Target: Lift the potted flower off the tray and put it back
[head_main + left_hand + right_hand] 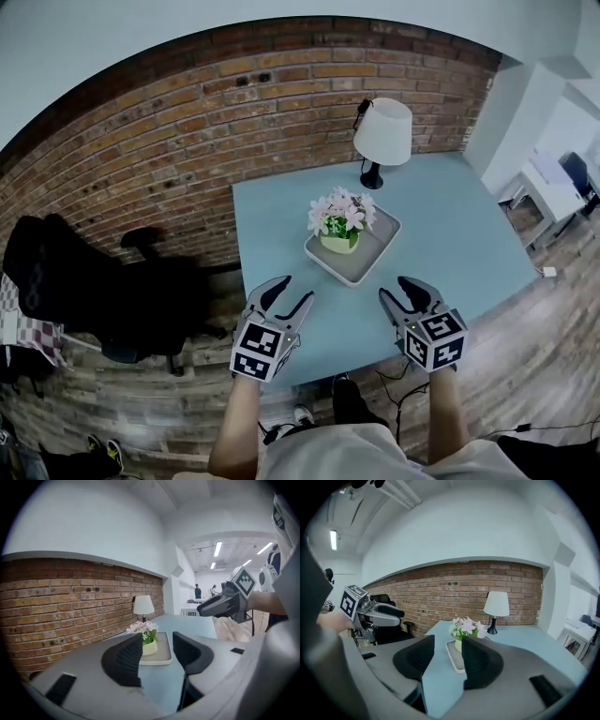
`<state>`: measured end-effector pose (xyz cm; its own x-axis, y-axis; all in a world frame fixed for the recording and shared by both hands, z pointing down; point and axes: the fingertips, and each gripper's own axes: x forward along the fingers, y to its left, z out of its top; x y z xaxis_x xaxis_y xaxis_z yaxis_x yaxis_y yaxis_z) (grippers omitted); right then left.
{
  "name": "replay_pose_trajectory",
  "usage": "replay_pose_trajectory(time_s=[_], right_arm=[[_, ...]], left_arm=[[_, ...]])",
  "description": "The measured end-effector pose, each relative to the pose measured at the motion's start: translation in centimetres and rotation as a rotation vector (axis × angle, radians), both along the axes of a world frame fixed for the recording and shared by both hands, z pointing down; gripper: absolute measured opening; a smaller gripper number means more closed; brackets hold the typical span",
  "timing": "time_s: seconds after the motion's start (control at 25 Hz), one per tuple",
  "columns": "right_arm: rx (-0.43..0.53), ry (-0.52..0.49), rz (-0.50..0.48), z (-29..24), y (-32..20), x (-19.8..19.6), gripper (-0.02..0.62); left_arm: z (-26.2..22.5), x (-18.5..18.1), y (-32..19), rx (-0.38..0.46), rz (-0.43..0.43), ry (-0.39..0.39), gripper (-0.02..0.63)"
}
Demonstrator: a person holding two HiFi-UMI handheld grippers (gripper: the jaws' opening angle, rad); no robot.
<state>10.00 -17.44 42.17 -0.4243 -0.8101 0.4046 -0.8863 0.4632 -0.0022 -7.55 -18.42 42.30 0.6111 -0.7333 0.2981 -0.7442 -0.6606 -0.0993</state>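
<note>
Potted flower (341, 223), pink and white blooms in a pale green pot, standing upright inside a shallow grey tray (373, 255). The tray lies about the middle of the light blue desk (459, 234), set at an angle to the desk's edges, and the pot occupies the half of the tray nearer the desk's far edge. A white-shaded lamp (382, 134) on a black base stands at the far edge, close to the brick wall (178, 131) and well apart from the tray.

Left claw (293, 291): held in the air over the near left corner of the desk and pointing toward the tray. Its jaws are apart with nothing between them; in the left gripper view the pot and the tray show through the gap, farther off.

Right claw (396, 289): held over the near edge of the desk, to the right of the other claw and likewise pointing toward the tray. Its jaws are apart and empty, somewhat narrower than the left pair; the right gripper view shows the tray's rim and the flower beyond the gap. Neither claw touches pot or tray.

A dark office chair (141, 281) stands on the wooden floor (141, 403) beside the desk's left edge.
</note>
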Motion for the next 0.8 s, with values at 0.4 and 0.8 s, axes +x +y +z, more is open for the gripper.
replay_pose_trajectory(time_s=[0.4,0.8], right_arm=[[0.152,-0.023,0.059,-5.6,6.8,0.2,0.071],[0.201,-0.011,0.034,-8.2,10.8,-1.2,0.020]], left_arm=[[-4.6,-0.6,5.9,0.090,-0.004,0.043,0.133],[-6.6,-0.1,9.5,0.126,0.011,0.044,0.056]])
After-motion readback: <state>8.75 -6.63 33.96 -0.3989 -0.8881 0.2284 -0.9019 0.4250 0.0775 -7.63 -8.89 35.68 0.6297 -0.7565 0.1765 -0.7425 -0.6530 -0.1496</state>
